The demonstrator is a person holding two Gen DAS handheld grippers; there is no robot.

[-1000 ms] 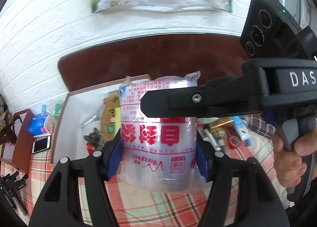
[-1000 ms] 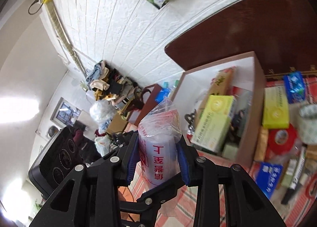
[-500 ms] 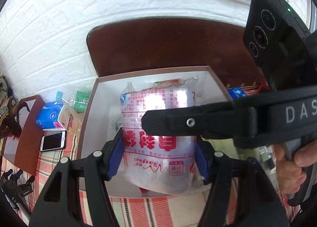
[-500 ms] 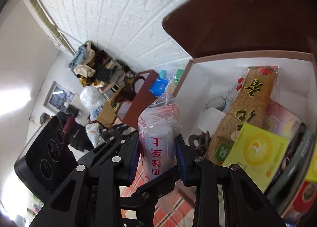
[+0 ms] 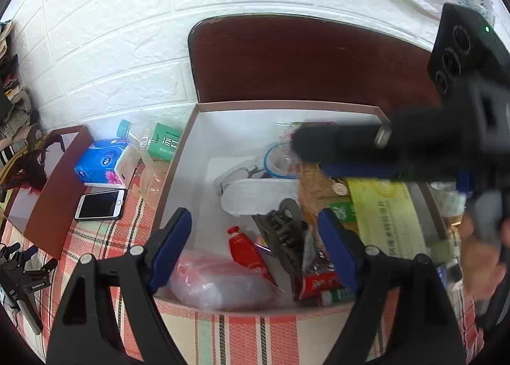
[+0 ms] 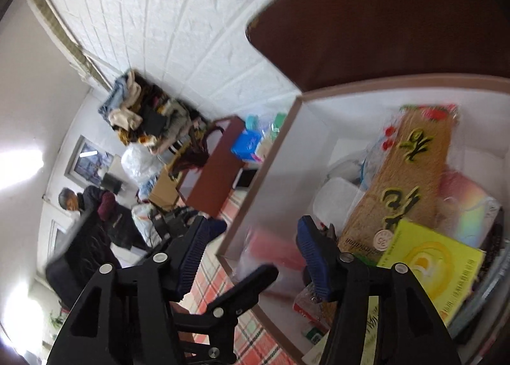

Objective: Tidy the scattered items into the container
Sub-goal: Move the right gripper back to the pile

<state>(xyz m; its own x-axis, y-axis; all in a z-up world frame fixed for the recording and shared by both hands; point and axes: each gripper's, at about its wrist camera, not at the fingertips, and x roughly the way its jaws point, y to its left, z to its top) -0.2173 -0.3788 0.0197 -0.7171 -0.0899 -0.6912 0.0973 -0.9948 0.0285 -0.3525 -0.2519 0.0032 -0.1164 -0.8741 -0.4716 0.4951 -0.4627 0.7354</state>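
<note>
both tongs stand apart w/ nothing between the pads. the left gripper (image 5: 255, 245) has just been opening, its blue pads (image 5: 170, 248) wide over the near end of the box (image 5: 178, 174), and the plastic pack (image 5: 220, 282) lies loose below them in the near left corner, against the front wall. the right gripper (image 6: 251, 256) has also just been opening, jaws at a middling gap, straddling the box's near corner edge w/ one pad outside and one inside; from its view the pack (image 6: 271, 253) is a pinkish blur just inside the wall. so the thing is in the container, resting on the floor beside the red tube (image 5: 245, 253) and the dark metal tool (image 5: 282, 231). handling, as i'd judge it: a crinkly clear film bag round a roll of smth, light, soft on the outside, slippery skin, not fragile. best taken across the fat middle w/ pads flat on both sides, since a corner of film would likely slide out. other stuff further out: the straw-coloured packet (image 6: 411, 174), yellow carton (image 6: 427, 272), a white lidded tub (image 5: 261, 194). outside the box on the checked cloth (image 5: 105, 237) lie a phone (image 5: 100, 204), blue tissue pack (image 5: 97, 162) and a green carton (image 5: 165, 142), near the left wall of the box. a person's hand (image 5: 481, 256) shows blurred at the right edge.
</note>
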